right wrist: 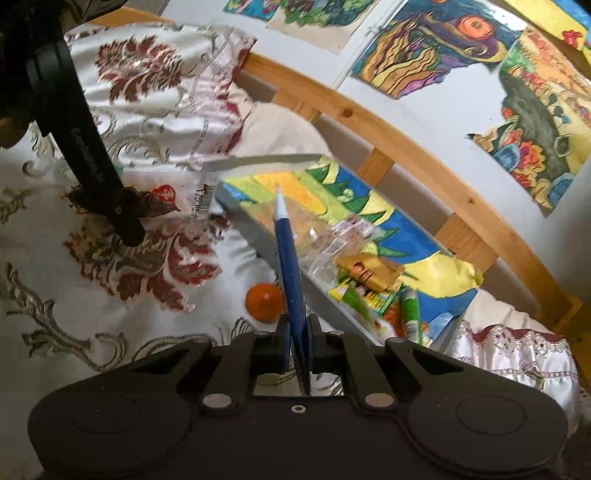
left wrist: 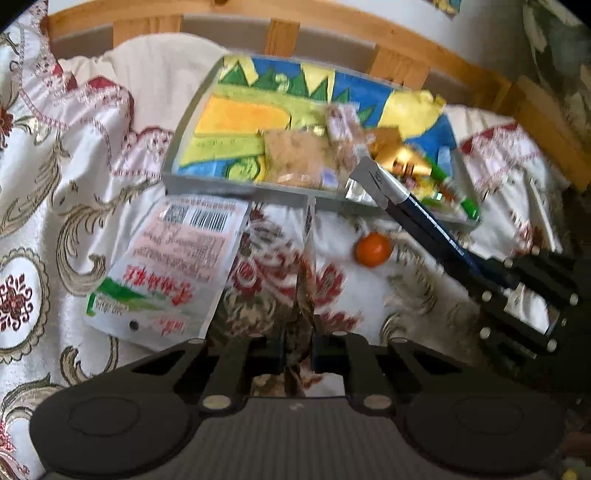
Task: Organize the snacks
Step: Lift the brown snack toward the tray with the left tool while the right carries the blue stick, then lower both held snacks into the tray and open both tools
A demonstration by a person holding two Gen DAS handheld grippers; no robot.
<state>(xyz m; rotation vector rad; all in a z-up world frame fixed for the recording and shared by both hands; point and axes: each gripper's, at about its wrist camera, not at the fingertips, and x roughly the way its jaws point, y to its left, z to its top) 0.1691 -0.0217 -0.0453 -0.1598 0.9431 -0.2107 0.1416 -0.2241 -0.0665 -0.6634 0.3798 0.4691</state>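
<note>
Bed with floral brocade bedspread (left wrist: 55,192), wooden rail (left wrist: 332,33) across top of frame, drawings on wall (right wrist: 424,48) beyond. Shallow tray (left wrist: 207,184) with painted lining at centre, already carrying several snack packets (left wrist: 295,155). Step in hand, as judged: loading loose snacks into tray. Left tongs (left wrist: 298,350) pinched fully onto a thin dark-printed wrapper (left wrist: 306,288), seen edge-on at lower centre, just short of tray's near wall. Right tongs (right wrist: 298,345) clamped tight on a blue-and-white flat sachet (right wrist: 288,254), tip over tray's near edge. White barcode packet (left wrist: 173,266) at lower left and small orange fruit (left wrist: 373,249) lying on bedspread outside tray. Next move probably calls for carrying both held items over rim, then releasing.
</note>
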